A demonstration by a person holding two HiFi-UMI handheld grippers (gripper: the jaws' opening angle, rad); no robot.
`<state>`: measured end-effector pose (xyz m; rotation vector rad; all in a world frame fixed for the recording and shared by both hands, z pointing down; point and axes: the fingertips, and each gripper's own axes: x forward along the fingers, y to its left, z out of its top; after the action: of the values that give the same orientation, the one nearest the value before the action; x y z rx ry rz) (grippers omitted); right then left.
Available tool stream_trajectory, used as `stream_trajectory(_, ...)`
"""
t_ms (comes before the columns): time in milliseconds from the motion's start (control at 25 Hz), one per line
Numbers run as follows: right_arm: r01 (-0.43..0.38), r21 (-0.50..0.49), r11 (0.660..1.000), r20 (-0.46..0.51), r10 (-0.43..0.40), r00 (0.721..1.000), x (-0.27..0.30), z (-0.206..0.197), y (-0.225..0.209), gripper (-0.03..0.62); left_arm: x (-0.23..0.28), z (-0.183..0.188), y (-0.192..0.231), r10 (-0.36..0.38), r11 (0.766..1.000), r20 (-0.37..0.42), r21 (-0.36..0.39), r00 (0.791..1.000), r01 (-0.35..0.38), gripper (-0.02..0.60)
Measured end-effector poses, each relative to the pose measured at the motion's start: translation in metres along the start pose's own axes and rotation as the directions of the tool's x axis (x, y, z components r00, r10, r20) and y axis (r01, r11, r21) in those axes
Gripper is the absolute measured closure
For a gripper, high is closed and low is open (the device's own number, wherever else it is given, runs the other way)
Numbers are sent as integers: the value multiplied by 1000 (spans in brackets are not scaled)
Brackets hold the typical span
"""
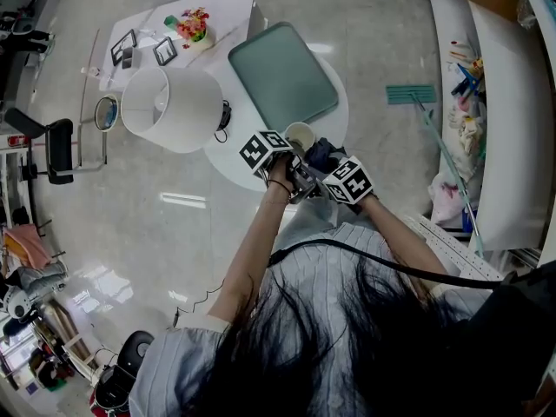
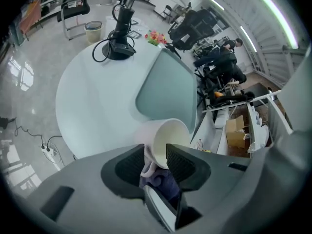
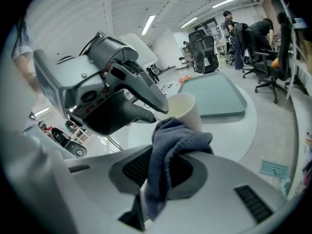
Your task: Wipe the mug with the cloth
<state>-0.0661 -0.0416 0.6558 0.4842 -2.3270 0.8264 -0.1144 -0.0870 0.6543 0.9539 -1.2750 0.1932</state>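
the left gripper (image 2: 156, 164) is closed on the rim wall of a white mug (image 2: 171, 136), which is tipped on its side above the round white table's (image 2: 92, 101) edge, near a green tray (image 2: 168, 94). the right gripper (image 3: 163, 169) clamps a grey-blue cloth (image 3: 173, 143) that lies against the mug.

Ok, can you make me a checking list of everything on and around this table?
Surface: round white table, no spills seen.
Job's things: white mug, held by its rim; dark blue cloth close beside it.
Clutter: teal tray; lamp.
Grippers: left hand-held gripper shut on the mug; right hand-held gripper shut on the cloth.
Cables: black cord looped by the lamp's base; black cable across the person's back.
Surroundings: office chairs, mop on the floor.
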Motion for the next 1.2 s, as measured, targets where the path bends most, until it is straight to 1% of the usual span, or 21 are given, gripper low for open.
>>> stream_trajectory(160, 4, 12, 1000, 9, -4, 1000, -1, 1, -1, 513, -11, 7, -1, -8, 998, 36, 66, 999, 6, 457)
stream_trajectory(320, 4, 32, 999, 32, -5, 999, -13, 7, 3, 513, -29, 11, -1, -40, 994, 73, 100, 997, 33, 457)
stream_trajectory(400, 8, 41, 999, 46, -10, 999, -17, 11, 2, 513, -36, 13, 0, -63, 990, 90, 131, 994, 51, 457)
stream_trajectory(440, 11, 46, 999, 53, -13, 998, -19, 14, 2, 513, -40, 15, -1, -85, 985, 100, 160, 991, 68, 457)
stream_trajectory(520, 15, 57, 998, 69, -19, 997, -24, 18, 2, 513, -50, 15, -4, -147, 966, 120, 231, 982, 116, 458)
stream_trajectory(600, 20, 63, 998, 87, -25, 996, -31, 21, 2, 513, -58, 14, -7, -201, 948, 138, 276, 970, 158, 459)
stream_trajectory(760, 33, 74, 997, 134, -43, 990, -44, 31, 5, 513, -70, 11, -10, -277, 927, 145, 301, 950, 225, 460)
stream_trajectory(920, 45, 54, 998, 188, -54, 981, -57, 43, 17, 513, -85, 9, -16, -360, 893, 141, 337, 922, 297, 462)
stream_trajectory(1000, 47, 48, 998, 212, -56, 976, -63, 46, 26, 513, -91, 7, -15, -372, 877, 138, 375, 918, 300, 466)
stream_trajectory(1040, 47, 48, 998, 222, -56, 973, -66, 47, 29, 513, -94, 7, -13, -368, 872, 146, 399, 918, 285, 473)
stream_trajectory(1080, 47, 49, 998, 229, -57, 972, -68, 47, 32, 513, -96, 8, -11, -358, 867, 162, 424, 919, 263, 486)
stream_trajectory(1120, 49, 50, 998, 232, -60, 971, -70, 46, 34, 513, -98, 9, -8, -347, 861, 180, 449, 920, 237, 513)
stream_trajectory(1200, 61, 50, 997, 231, -71, 970, -73, 45, 35, 513, -99, 11, -1, -328, 847, 197, 495, 924, 195, 528)
